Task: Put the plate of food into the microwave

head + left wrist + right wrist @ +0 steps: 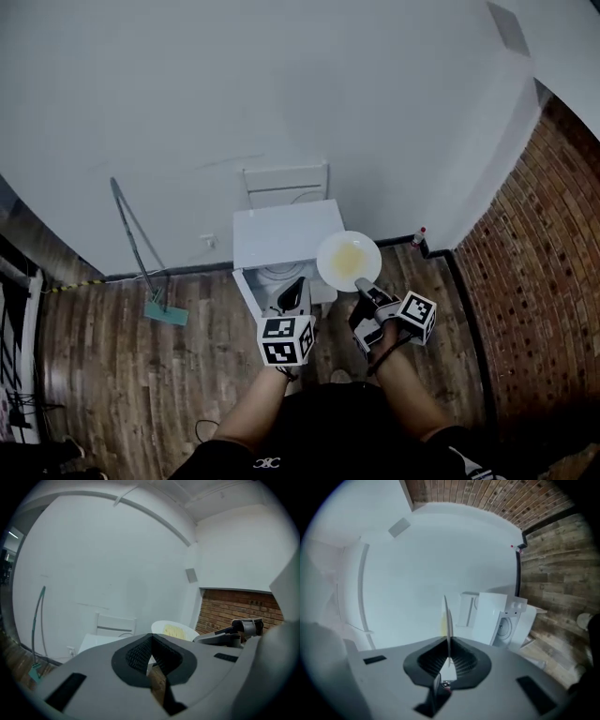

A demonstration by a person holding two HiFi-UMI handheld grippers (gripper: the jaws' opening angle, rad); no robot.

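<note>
the right claw (pixel 362 284) is clamped on the near rim of a white plate (pixel 349 260). in the right gripper view the plate (pixel 448 618) shows edge-on, rising from between the two black pads, which press on it from both sides. the plate reaches out ahead of this claw, held in the air, and carries a patch of pale yellow food (pixel 348 259) in its middle.

the left claw (pixel 298 284) hangs just to the left of the right claw, apart from the plate. its jaws meet at the tips and nothing is between them. from this claw the plate (pixel 174 629) lies ahead and a little to the right.

ahead of and below both claws stands the white microwave (pixel 286 234), its front with a round window turned toward the person. the plate is outside it. in the head view the plate overlaps the microwave's front right corner. from the right claw the microwave (pixel 506 620) sits ahead and to the right of the plate's edge.

beyond the microwave, as seen from the claws, a white chair (pixel 286 183) stands against the white wall (pixel 281 84).

well off to the left of the left claw, a long-handled mop (pixel 150 272) with a teal head leans on that wall, its head on the wooden floor (pixel 122 375). ahead and to the right of the right claw, a small bottle with a red cap (pixel 419 234) stands by the corner, where the white wall meets a brick wall (pixel 534 253).
</note>
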